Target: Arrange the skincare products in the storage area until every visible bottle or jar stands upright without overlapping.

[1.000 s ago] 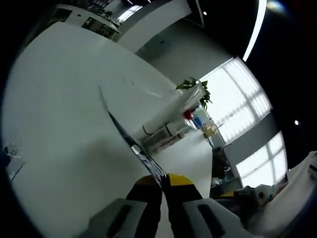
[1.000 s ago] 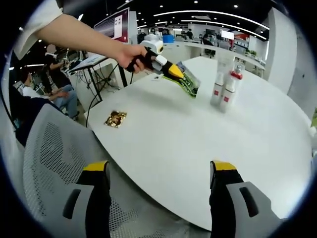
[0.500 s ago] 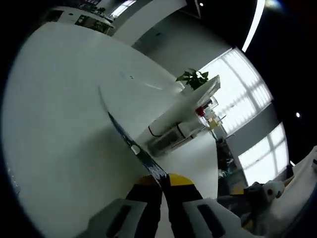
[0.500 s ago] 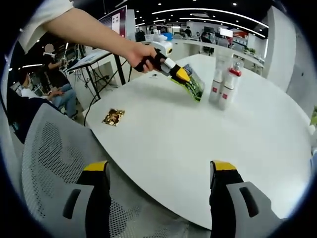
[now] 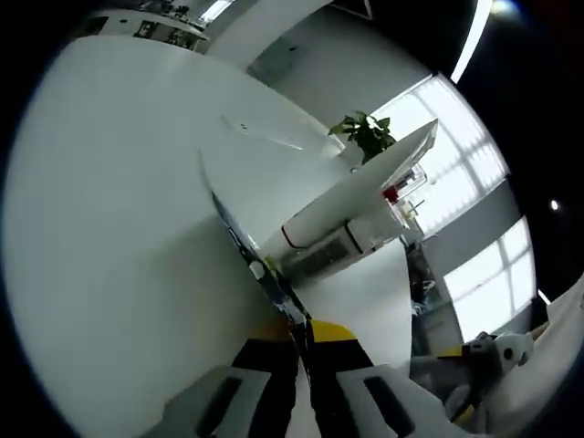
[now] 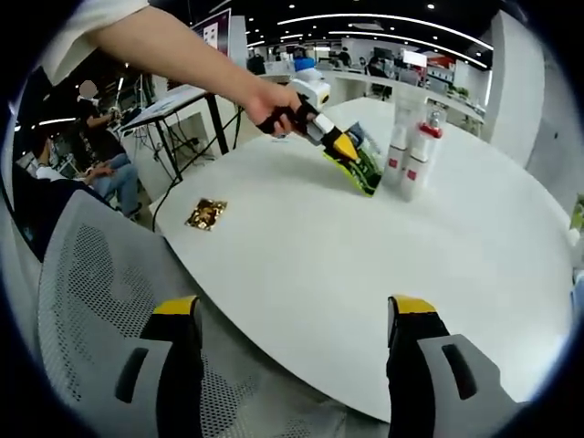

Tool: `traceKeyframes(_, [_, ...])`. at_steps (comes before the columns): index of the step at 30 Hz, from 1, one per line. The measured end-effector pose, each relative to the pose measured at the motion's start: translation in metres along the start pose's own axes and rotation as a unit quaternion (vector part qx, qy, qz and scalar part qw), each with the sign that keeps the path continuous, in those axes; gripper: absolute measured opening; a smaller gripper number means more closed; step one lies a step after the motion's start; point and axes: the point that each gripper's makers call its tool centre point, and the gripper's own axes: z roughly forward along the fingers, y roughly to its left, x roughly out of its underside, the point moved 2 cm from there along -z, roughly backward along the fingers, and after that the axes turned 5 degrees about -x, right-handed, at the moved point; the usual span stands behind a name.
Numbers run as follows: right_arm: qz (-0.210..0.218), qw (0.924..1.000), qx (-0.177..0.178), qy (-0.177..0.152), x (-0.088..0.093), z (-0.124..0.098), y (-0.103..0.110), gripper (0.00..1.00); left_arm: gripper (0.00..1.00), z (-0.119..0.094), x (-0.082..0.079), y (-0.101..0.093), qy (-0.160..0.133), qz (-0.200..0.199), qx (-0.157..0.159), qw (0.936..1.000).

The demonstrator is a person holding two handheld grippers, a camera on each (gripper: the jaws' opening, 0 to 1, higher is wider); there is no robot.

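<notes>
A: What are we holding in the left gripper (image 6: 345,149)?

B: We are pinching a flat green sachet (image 6: 362,165), a thin foil-like packet. In the right gripper view it is hanging just above the middle of the frame, right beside the white bottles (image 6: 408,155) standing upper right of centre. In the left gripper view we are seeing it edge-on, a thin dark strip (image 5: 255,265) running up from the clenched jaws at the bottom centre.

A: How are we judging its handling?

B: It is looking light, limp and slick. Gripped by one edge it is likely flopping, and it probably won't stand by itself, so we are thinking of leaning it or laying it flat, clear of the bottles. Those look stiff and tall with narrow bases, so a nudge could tip them; the mid-body seems the safest hold.

A: And the right gripper (image 6: 297,365)?

B: Its jaws are spread wide at the bottom of its own view, gripping nothing, over the near rim of the round white table (image 6: 474,265).

A: Anything else out there?

B: A small gold packet (image 6: 206,214) is lying flat at left of centre on the table, well apart from the bottles, and a mesh chair (image 6: 82,301) is sitting at lower left.
</notes>
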Motion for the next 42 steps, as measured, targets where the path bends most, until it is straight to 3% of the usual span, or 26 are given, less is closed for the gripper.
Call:
traceKeyframes(9, [-0.005, 1.0000, -0.003, -0.002, -0.001, 0.000, 0.002, 0.78, 0.04, -0.001, -0.004, 0.012, 0.000, -0.027, -0.045, 0.9986])
traceKeyframes(13, [-0.006, 1.0000, -0.001, 0.000, 0.000, 0.000, 0.001, 0.78, 0.07, 0.000, 0.000, 0.014, 0.017, -0.036, -0.066, 0.9970])
traceKeyframes(17, [-0.009, 1.0000, 0.001, -0.003, -0.001, -0.001, 0.001, 0.77, 0.11, -0.003, 0.003, 0.021, 0.029, -0.021, -0.107, 0.9936])
traceKeyframes(21, [-0.010, 0.9999, -0.002, -0.002, -0.001, -0.001, 0.002, 0.77, 0.13, -0.004, 0.004, 0.020, 0.031, -0.036, -0.113, 0.9925])
traceKeyframes(31, [-0.015, 0.9999, 0.000, -0.001, -0.001, -0.001, 0.002, 0.77, 0.21, -0.010, 0.007, 0.029, 0.037, -0.040, -0.170, 0.9838])
traceKeyframes(33, [-0.016, 0.9999, 0.000, -0.001, -0.001, -0.002, 0.002, 0.77, 0.22, -0.010, 0.006, 0.030, 0.037, -0.024, -0.181, 0.9825])
traceKeyframes(38, [-0.018, 0.9998, 0.001, -0.001, -0.001, -0.001, 0.003, 0.77, 0.32, -0.011, 0.003, 0.031, 0.042, -0.004, -0.207, 0.9774])
traceKeyframes(42, [-0.018, 0.9998, 0.009, -0.002, -0.001, -0.002, 0.000, 0.76, 0.44, -0.012, -0.003, 0.034, 0.028, -0.015, -0.220, 0.9750])
